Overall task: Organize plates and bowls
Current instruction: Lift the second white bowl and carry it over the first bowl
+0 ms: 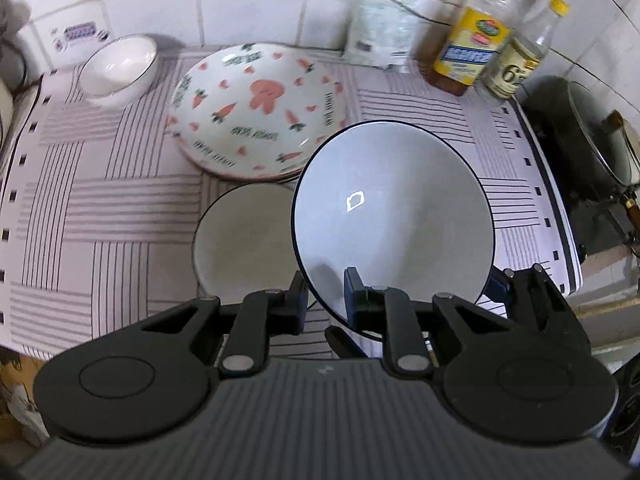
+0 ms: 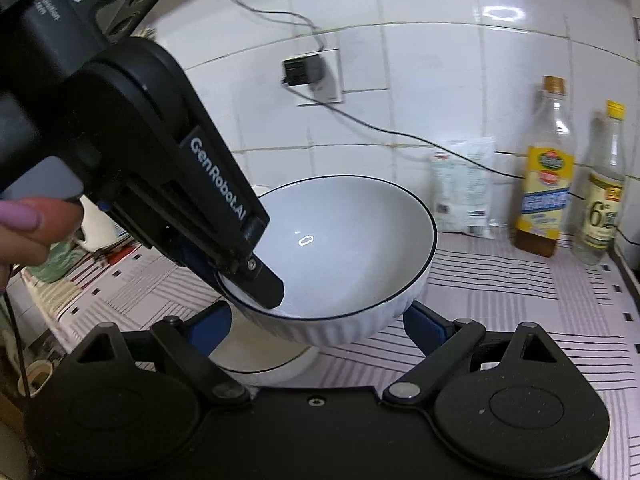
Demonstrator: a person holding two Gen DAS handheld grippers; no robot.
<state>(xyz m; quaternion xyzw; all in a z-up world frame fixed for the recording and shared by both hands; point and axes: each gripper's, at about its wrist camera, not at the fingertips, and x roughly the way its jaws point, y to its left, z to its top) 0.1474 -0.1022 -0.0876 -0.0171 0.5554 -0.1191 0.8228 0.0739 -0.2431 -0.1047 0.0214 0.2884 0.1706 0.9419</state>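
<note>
My left gripper is shut on the rim of a white bowl with a dark rim and holds it tilted above the counter. The same bowl shows in the right wrist view, with the left gripper's finger clamped over its near-left edge. My right gripper is open, its blue pads on either side of the bowl's ribbed base, apart from it. A second white bowl sits on the striped cloth under it. A carrot-patterned plate lies behind. A small white bowl stands at the back left.
Two bottles and a white packet stand against the tiled wall at the back right. A dark pot with a glass lid sits right of the cloth's edge. A cord and plug hang on the wall.
</note>
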